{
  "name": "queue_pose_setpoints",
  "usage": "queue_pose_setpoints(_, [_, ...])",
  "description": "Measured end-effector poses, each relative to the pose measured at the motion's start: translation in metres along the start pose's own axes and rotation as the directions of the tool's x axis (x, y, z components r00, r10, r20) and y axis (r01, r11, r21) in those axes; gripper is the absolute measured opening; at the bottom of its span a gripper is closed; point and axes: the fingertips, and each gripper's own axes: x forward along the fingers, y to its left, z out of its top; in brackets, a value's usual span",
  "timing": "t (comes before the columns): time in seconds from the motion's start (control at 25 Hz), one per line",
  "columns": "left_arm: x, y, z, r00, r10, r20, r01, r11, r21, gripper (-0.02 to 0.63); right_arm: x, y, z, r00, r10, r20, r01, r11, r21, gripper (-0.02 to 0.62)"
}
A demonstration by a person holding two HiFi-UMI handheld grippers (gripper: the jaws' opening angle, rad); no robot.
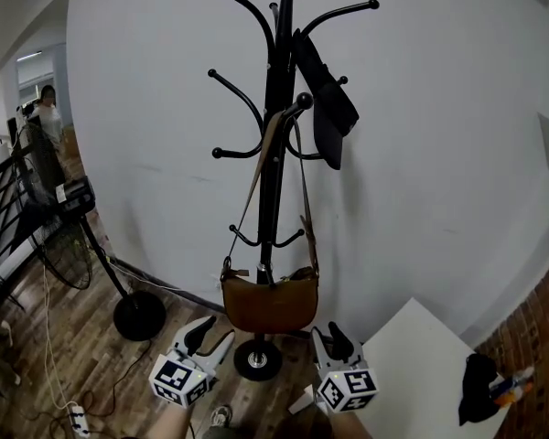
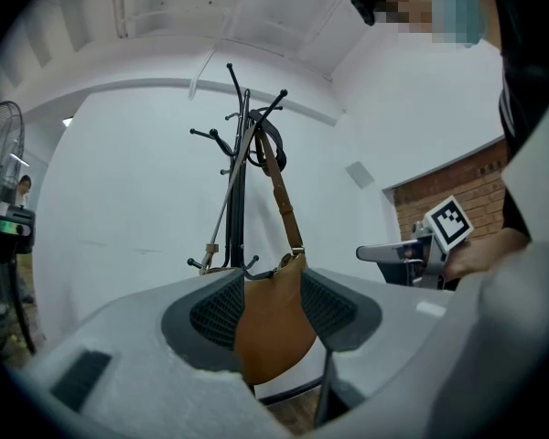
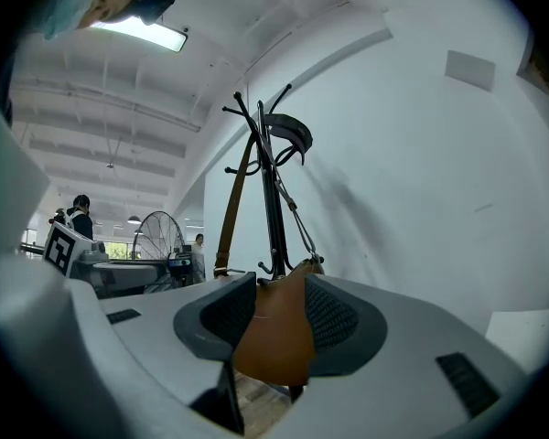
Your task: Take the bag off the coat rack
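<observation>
A brown leather bag (image 1: 269, 304) hangs low on the black coat rack (image 1: 276, 108), its long strap looped over a knobbed hook (image 1: 302, 101). A dark cap (image 1: 328, 103) hangs on the rack's right side. My left gripper (image 1: 212, 337) and right gripper (image 1: 329, 339) are both open, just below and in front of the bag, without touching it. In the left gripper view the bag (image 2: 273, 323) shows through the gap between the open jaws, some way beyond them. The right gripper view frames the bag (image 3: 274, 332) the same way.
A standing fan (image 1: 62, 231) with a round base (image 1: 139, 315) stands left of the rack, cables and a power strip (image 1: 78, 419) on the wood floor. A white table (image 1: 412, 364) holding a black item (image 1: 479, 389) is at lower right. The rack stands against a white wall.
</observation>
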Motion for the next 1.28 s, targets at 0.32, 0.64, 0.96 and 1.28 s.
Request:
queue_pose_setpoints(0.32, [0.038, 0.035, 0.006, 0.998, -0.054, 0.011, 0.054, 0.999, 0.006, 0.187, 0.040, -0.011, 0.014, 0.997, -0.070, 0.030, 0.071, 0.997, -0.016, 0.147])
queue_pose_setpoints(0.64, [0.076, 0.066, 0.022, 0.992, -0.117, 0.041, 0.114, 0.992, 0.059, 0.195, 0.077, -0.020, 0.038, 0.989, -0.126, 0.080, 0.131, 0.990, -0.059, 0.147])
queue_pose_setpoints(0.96, [0.108, 0.084, 0.047, 0.982, -0.169, 0.085, 0.162, 0.983, 0.082, 0.196, 0.111, -0.024, 0.063, 0.979, -0.152, 0.132, 0.166, 0.981, -0.102, 0.147])
queue_pose_setpoints(1.28, [0.131, 0.091, 0.064, 0.975, -0.206, 0.081, 0.194, 0.971, 0.141, 0.195, 0.140, -0.020, 0.076, 0.976, -0.150, 0.160, 0.176, 0.971, -0.159, 0.147])
